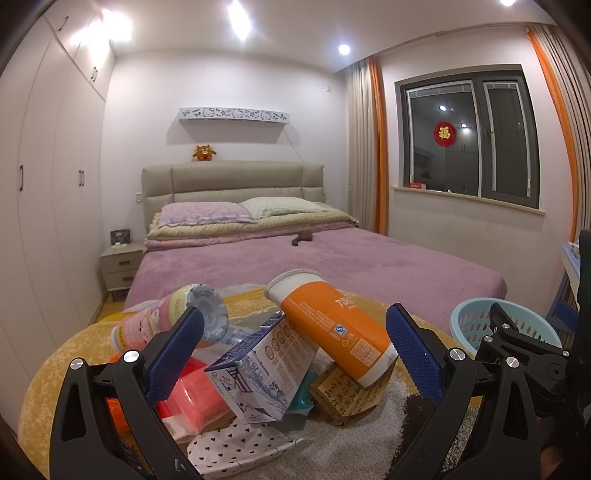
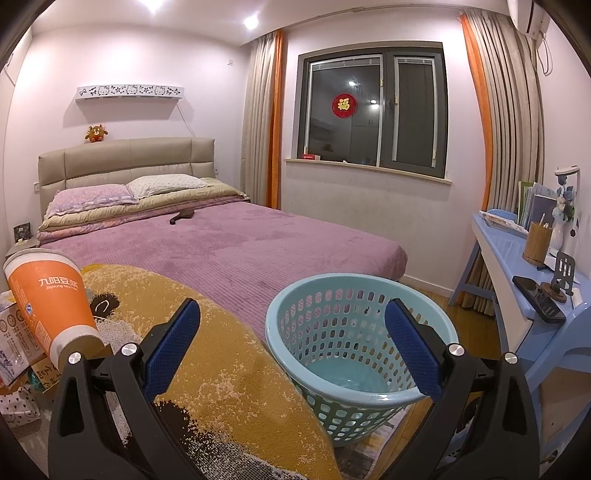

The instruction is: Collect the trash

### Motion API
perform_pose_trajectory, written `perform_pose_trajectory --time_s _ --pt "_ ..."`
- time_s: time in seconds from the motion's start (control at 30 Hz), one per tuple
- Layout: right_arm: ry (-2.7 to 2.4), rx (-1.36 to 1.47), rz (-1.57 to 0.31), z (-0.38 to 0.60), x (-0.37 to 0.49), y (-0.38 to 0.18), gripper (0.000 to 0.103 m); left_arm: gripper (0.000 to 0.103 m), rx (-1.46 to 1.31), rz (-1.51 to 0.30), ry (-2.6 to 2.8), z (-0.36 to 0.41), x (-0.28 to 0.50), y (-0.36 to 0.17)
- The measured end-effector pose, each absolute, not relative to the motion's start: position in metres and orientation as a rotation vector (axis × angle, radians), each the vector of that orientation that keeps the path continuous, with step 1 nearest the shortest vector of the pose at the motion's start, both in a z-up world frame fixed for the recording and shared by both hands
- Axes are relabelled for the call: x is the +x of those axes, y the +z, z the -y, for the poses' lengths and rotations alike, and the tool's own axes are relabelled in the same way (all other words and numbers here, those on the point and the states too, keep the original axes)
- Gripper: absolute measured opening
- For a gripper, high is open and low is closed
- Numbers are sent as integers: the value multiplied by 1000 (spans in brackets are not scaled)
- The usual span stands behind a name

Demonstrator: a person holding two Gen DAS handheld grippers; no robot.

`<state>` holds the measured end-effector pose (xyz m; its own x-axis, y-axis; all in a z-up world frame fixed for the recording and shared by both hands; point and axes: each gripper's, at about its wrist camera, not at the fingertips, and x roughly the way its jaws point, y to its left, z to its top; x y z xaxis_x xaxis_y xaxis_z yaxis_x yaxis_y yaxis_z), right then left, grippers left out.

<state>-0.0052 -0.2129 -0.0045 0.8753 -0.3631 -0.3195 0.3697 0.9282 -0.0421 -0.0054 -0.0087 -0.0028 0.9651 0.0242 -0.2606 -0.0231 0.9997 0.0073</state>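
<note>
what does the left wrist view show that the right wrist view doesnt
Only the left wrist view: the pink bottle, the blue-and-white carton, the red packet, the nightstand and the wardrobe.
Only the right wrist view: the blue desk with the phone, and the basket's bare bottom.
Both: the orange cup, the blue basket, the bed and the window.

Warm ceiling spotlights [image 1: 238, 16] flaring white, dark window [image 2: 373, 107] reflecting them, sharp focus — heavy fisheye bending, black vignetted corners.
</note>
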Motion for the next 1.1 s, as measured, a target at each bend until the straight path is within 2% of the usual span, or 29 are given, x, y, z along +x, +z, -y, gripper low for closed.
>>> perform_pose_trajectory --time_s 0.5,0.7,0.83,0.97,1.03,1.1 --pt "-378 25 -328 214 -5 -2 95 95 6 -282 15 11 -4 -4" --pt "-364 21 -318 214 -7 0 95 96 15 -353 25 18 4 -7" --pt "-304 -10 -307 207 -7 3 95 95 31 -328 59 21 -5 6" --pt "-170 -51 -289 198 -13 5 88 95 33 -344 125 10 -34 32" --pt "-113 -64 -313 195 -13 6 77 95 14 -415 174 -5 -48 34" --pt "-23 -47 -356 193 -11 10 72 95 -26 -472 230 -22 -59 30"
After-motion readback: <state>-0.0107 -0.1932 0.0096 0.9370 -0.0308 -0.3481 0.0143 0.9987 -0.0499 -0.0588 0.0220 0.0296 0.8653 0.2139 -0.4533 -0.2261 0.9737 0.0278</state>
